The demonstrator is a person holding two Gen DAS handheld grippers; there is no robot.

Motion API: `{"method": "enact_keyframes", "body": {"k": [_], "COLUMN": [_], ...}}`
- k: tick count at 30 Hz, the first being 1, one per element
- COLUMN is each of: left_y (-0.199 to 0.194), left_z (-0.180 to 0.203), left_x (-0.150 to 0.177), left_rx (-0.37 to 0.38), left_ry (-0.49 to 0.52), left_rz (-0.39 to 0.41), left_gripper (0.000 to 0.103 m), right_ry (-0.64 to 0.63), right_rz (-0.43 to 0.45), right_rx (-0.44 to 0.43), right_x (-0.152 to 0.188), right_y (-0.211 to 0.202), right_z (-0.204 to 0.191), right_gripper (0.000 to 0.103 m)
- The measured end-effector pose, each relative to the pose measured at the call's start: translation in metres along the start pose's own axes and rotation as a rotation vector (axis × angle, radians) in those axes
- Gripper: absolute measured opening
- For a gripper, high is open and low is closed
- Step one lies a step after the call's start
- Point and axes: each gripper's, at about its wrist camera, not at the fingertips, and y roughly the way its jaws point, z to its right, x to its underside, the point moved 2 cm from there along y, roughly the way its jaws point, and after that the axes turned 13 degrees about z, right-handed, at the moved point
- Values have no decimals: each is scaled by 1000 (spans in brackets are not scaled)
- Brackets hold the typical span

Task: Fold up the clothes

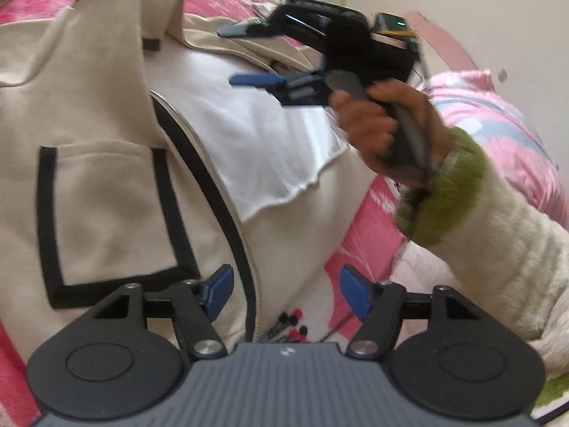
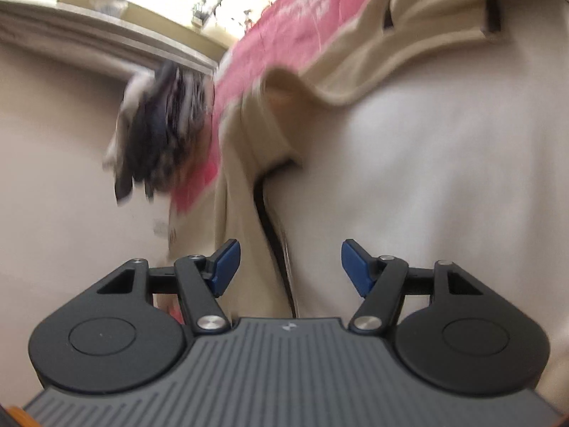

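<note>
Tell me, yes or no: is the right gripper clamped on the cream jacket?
No: the right gripper hangs open above the jacket, nothing between its fingers.

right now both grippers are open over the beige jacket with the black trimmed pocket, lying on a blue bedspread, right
Not quite: the bedspread is pink, not blue, as the left wrist view shows. The rest holds: the left gripper and right gripper both stand open with nothing between their fingers, over the beige jacket with the black trimmed pocket.

The cream jacket (image 1: 106, 195) covers the pink bedspread (image 1: 359, 235); the right gripper (image 1: 245, 57) hovers above it.
</note>
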Motion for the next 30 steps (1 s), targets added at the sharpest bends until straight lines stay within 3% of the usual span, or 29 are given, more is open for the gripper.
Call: {"method": "enact_keyframes", "body": {"k": [6,12,13,14,15,19,22,26,30], "left_y": [21,61,65,66,68,72,76,87,105], "left_z": [-5,-7,-7,-8,-9,-17,-25,-34,-37], "left_x": [-7,-5,-5,-5,-7,-16,-25,-40,-59], "left_rx": [-42,-81,-77,-68,-59,-18,10,33,47], "left_ry": [38,90,96,94,95,60,31,15,-6], "left_rz": [-33,-97,-101,-104,-106,-113,-102,-66,-32], "left_gripper": [67,67,68,68,68,68,68,68,69], "right_ry": [-151,-262,-294,-312,-314,-360,-407,-559,-677], "right_rz": [35,-30,-23,-15,-4,72,139,150,136], "right_rx": [-21,-22,-17,-25,-42,-91,-103,-73,-20], "right_x": [-39,-36,-35,-35,-39,-64,-103,-144,-162], "right_y": [75,130,132,133,130,114,101,106,130], "right_z": [-8,-10,-10,-11,-12,-28,-50,-79,-103], "right_gripper": [64,62,52,19,4,3,3,3,3]}}
